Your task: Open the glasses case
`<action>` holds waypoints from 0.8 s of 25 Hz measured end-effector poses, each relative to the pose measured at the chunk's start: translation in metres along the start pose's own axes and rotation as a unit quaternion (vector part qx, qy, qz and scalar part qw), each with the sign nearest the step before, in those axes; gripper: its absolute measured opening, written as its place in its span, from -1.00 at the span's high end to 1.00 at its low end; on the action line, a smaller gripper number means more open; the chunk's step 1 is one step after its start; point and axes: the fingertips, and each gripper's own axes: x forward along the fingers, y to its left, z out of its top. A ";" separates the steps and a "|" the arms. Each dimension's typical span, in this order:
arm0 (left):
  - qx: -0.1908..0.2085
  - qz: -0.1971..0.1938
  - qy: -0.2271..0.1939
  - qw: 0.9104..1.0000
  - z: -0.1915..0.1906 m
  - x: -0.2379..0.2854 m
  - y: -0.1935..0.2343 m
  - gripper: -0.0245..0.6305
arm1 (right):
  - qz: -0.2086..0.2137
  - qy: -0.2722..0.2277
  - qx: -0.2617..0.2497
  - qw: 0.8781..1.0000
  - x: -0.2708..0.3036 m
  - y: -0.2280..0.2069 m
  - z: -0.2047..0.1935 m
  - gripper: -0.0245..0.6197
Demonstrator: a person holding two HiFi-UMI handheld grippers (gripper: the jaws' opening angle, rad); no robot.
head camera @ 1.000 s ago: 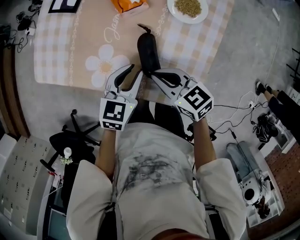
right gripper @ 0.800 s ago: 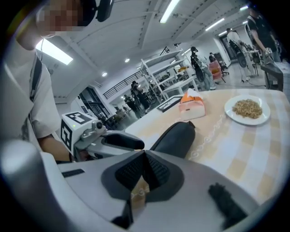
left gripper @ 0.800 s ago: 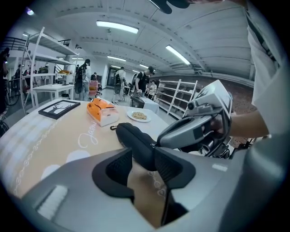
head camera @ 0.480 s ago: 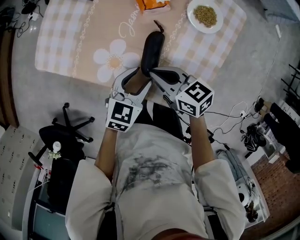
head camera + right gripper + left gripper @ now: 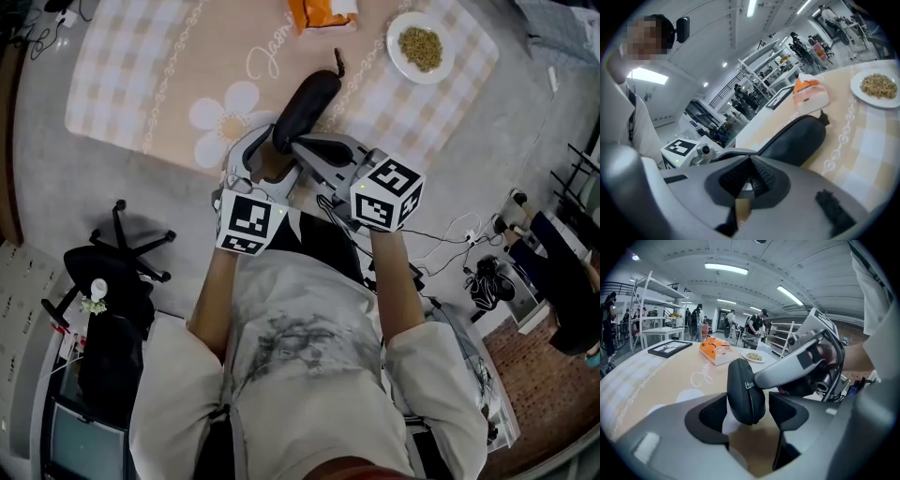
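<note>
The black zipped glasses case [image 5: 305,105] lies on the checked tablecloth [image 5: 141,84], its near end sticking out over the table edge. My left gripper [image 5: 269,157] has just been opening and stands open, one jaw on each side of that near end. In the left gripper view the case [image 5: 746,390] hangs between the pads [image 5: 711,411] with a gap on the right. My right gripper [image 5: 296,145] comes in from the right, shut on the silver zipper pull [image 5: 749,384]. The right gripper view shows its pads closed together and the case [image 5: 794,140] beyond.
A white plate of grain [image 5: 420,47] and an orange packet [image 5: 319,14] sit further back on the table. A framed picture [image 5: 670,348] lies at the far left. A black office chair [image 5: 112,262] stands on the floor to my left, with cables to the right.
The left gripper's jaws have spread wider around the case's near end. The case's far end has swung to the right. The right gripper stays pinched at the case's near end.
</note>
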 end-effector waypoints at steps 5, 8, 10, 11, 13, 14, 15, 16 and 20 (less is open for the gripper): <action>0.004 0.019 0.014 1.000 -0.006 0.014 0.008 0.05 | 0.005 0.000 0.010 1.000 0.003 -0.003 0.004 0.87; 0.017 0.017 0.013 1.000 -0.001 0.016 0.008 0.09 | -0.008 0.009 -0.010 1.000 0.001 -0.005 0.007 0.87; 0.027 0.014 0.014 0.999 0.001 0.016 0.008 0.10 | -0.022 0.020 -0.036 0.999 0.000 -0.004 0.009 0.87; 0.032 0.013 0.015 0.999 0.001 0.015 0.008 0.10 | -0.030 0.028 -0.050 0.998 0.000 -0.003 0.009 0.87; 0.037 0.010 0.018 0.999 0.002 0.015 0.008 0.11 | -0.043 0.043 -0.074 0.995 0.000 -0.002 0.010 0.87; 0.036 0.009 0.017 0.999 0.002 0.015 0.008 0.11 | -0.048 0.049 -0.083 0.994 0.000 -0.002 0.010 0.87; 0.036 0.008 0.017 0.999 0.002 0.015 0.008 0.11 | -0.052 0.053 -0.091 0.993 0.000 -0.001 0.010 0.87; 0.036 0.008 0.017 0.999 0.002 0.014 0.008 0.11 | -0.056 0.057 -0.097 0.992 0.000 -0.001 0.010 0.87; 0.040 0.006 0.019 0.999 0.003 0.014 0.006 0.12 | -0.066 0.069 -0.117 0.989 -0.001 -0.001 0.011 0.87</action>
